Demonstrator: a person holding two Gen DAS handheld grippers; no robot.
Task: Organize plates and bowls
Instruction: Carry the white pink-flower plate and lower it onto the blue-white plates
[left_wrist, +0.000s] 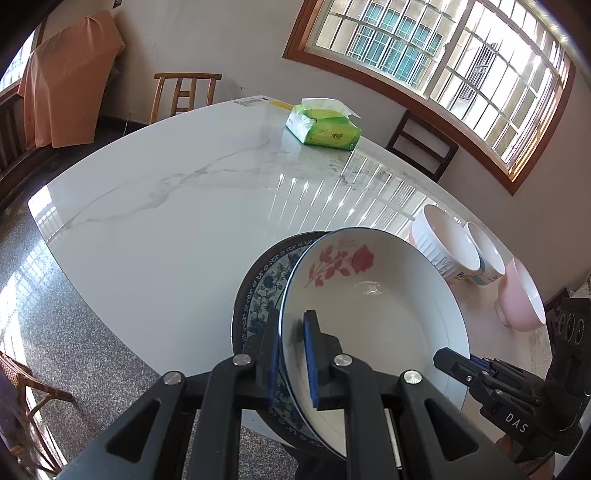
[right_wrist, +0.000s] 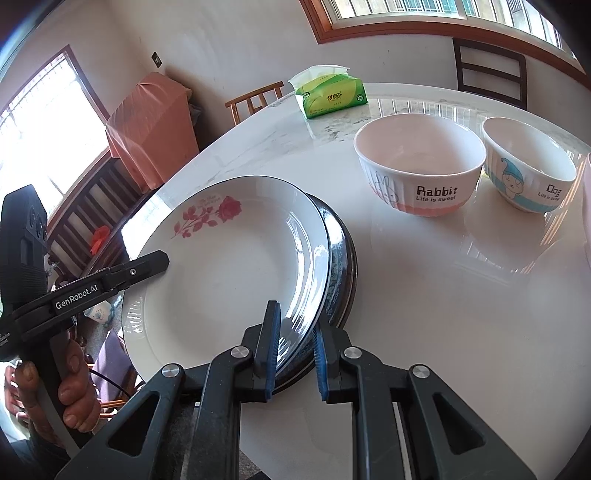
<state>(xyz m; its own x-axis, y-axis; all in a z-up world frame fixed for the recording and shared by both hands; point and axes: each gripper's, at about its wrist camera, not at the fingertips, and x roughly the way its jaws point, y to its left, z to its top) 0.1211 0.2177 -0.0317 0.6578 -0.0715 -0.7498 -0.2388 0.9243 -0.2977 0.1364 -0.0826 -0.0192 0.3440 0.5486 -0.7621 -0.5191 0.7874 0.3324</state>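
Here, both grippers' fingers (left_wrist: 310, 354) clamped on rose plate (left_wrist: 369, 302) (atop blue-patterned plate (left_wrist: 258, 291)), empty bowls (right_wrist: 419, 162) nearby.

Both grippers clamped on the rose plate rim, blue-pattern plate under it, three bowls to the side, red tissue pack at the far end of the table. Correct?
Not quite: the tissue pack is green, as both wrist views show. The rest holds: the left gripper and right gripper are clamped on the rose plate rim, with the blue-pattern plate under it and three bowls to the side on the table.
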